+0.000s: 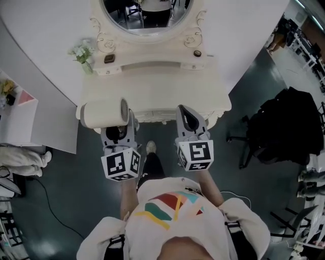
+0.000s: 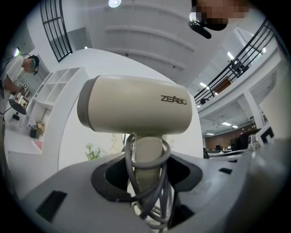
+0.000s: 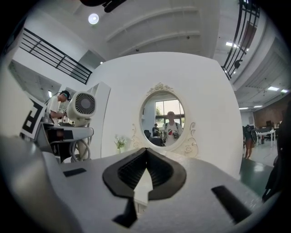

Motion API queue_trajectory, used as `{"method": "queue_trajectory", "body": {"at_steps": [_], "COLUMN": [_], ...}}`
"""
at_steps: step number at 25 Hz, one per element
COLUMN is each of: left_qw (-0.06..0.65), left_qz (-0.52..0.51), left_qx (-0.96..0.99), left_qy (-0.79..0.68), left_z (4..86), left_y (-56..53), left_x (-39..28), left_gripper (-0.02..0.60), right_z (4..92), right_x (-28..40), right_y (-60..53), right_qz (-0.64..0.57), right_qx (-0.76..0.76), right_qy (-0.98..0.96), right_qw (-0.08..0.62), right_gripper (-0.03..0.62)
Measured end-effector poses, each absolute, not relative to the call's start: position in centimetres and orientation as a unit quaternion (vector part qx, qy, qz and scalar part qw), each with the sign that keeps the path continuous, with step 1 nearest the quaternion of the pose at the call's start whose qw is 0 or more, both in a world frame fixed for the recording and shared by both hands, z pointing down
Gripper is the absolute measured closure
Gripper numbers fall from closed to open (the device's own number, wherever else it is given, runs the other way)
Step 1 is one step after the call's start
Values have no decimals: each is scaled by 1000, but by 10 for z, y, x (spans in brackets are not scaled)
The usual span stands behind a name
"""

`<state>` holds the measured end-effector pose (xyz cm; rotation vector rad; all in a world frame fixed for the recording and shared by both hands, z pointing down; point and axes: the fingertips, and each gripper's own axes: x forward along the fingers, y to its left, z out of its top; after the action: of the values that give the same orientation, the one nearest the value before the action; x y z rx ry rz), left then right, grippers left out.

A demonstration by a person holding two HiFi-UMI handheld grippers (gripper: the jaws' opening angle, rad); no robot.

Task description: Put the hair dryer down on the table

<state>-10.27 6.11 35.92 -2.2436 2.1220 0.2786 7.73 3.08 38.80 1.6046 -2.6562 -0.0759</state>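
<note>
Left claw (image 2: 146,177) is clamping on the handle of the cream-beige plastic hair dryer (image 2: 136,111), and the grey cord (image 2: 157,152) is looping round that handle right between the jaws. The dryer's barrel is lying crosswise above the claw, with its grilled end facing the right claw (image 3: 145,175). That one's jaws are sitting closed together with nothing in them.

In the head view, the dryer is hanging over the front left corner of the cream-white ornate dressing table (image 1: 167,91) (up in the claw's grip, not lying on the tabletop). Both claws are hovering side by side just in front of the table's edge.

An oval mirror (image 1: 144,15) is standing at the back of the table, with a small vase of white flowers (image 1: 83,55) sitting at its left. A black office chair (image 1: 284,127) is standing on the dark floor off to the right.
</note>
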Motion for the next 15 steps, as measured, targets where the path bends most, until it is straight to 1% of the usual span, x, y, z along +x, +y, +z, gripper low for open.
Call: {"method": "queue_trajectory", "body": {"at_steps": [9, 15], "left_qw": [14, 14], "left_qz": [76, 78], "left_qx": [-721, -736], "left_qy": [689, 672], "left_z": [374, 377], "left_y": [-19, -82], "left_x": [-143, -157], "left_gripper": [374, 374], "right_z": [404, 411], "right_x": [49, 34], "right_y": [-47, -109], "right_qz": [-5, 3], "right_qx": [519, 530], "right_qy": [-855, -847], "right_qw": [21, 26], "right_gripper": [594, 594]}}
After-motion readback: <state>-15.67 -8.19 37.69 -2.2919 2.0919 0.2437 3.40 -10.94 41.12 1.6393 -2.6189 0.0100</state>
